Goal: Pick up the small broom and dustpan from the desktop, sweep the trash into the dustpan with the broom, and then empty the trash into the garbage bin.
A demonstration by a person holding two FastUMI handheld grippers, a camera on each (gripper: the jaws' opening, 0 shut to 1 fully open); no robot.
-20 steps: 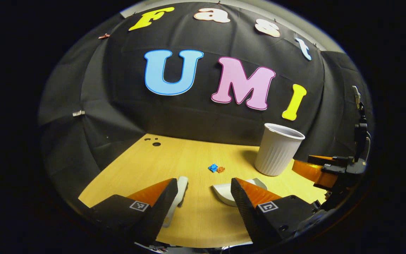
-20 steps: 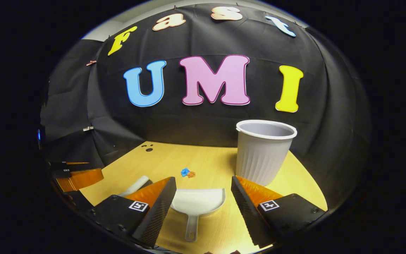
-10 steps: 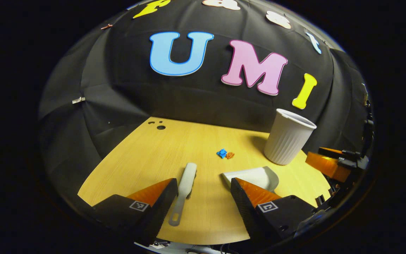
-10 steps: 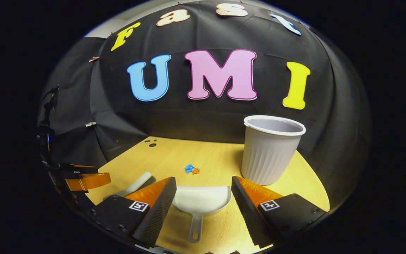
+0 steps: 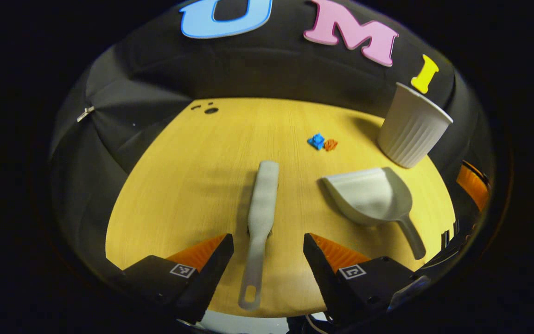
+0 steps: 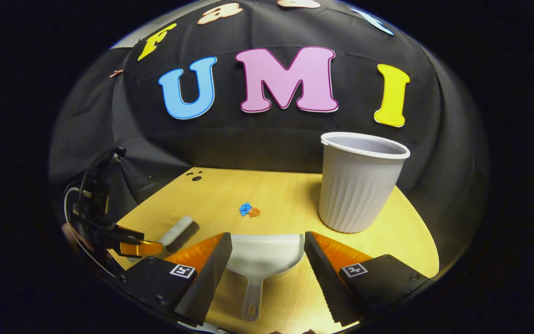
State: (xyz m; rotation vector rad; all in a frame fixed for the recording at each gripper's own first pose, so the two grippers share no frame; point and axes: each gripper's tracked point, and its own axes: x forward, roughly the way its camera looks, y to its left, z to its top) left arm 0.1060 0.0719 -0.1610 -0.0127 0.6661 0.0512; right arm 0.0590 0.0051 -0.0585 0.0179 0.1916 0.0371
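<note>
A pale wooden counter (image 5: 193, 185) with fine straight grain sits in front of a black cloth wall (image 6: 267, 139). Near its far left corner are three small dark holes (image 5: 211, 110). A small metal clip (image 5: 84, 113) pins the cloth at the left.

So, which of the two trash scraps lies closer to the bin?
The orange scrap. It lies on the bin's side of the blue scrap, right beside it; in the right gripper view too, orange is the nearer one.
</note>
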